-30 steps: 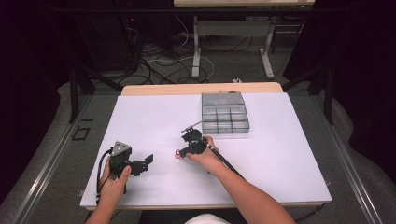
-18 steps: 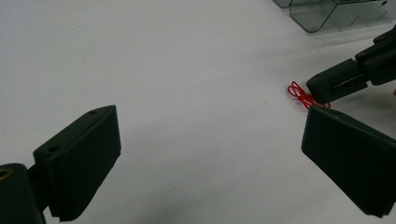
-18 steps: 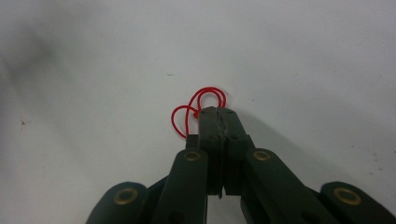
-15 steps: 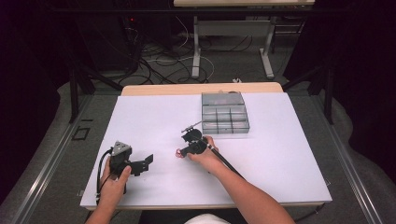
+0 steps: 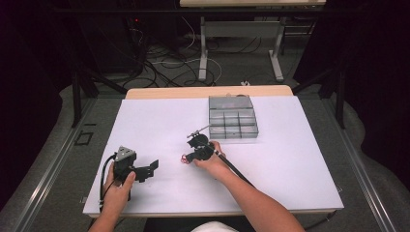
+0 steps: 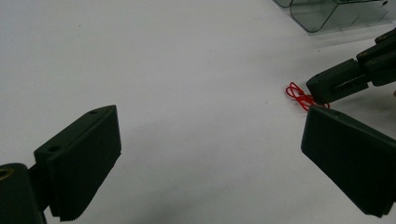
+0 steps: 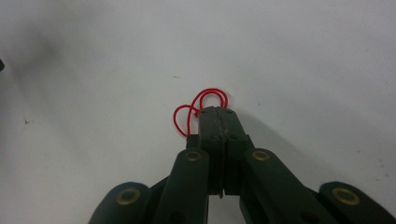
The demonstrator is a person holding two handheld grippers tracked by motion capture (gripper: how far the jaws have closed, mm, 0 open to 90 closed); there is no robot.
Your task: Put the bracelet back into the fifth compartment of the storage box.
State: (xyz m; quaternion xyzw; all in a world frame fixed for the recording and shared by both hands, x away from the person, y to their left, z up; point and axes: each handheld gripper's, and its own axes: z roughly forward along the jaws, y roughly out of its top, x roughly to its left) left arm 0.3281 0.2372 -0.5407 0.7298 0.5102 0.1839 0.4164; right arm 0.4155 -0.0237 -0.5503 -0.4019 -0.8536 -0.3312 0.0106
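Note:
A small loop of red string [image 7: 194, 111] lies on the white table sheet [image 5: 159, 121] near the middle. My right gripper [image 7: 217, 112] is shut on it, jaws pressed together with red loops poking out past the tips. From above, the right gripper [image 5: 189, 156] points left with the red string [image 5: 183, 158] at its tip. My left gripper [image 5: 153, 167] rests at the front left, jaws wide open with nothing between them. In the left gripper view the red string [image 6: 299, 95] lies ahead to the right, with the right gripper [image 6: 322, 88] on it.
A clear plastic organiser box [image 5: 232, 117] with several compartments stands behind the right gripper, near the table's far edge. Its corner [image 6: 327, 14] shows at the top right of the left gripper view. Cables and desk legs fill the floor beyond the table.

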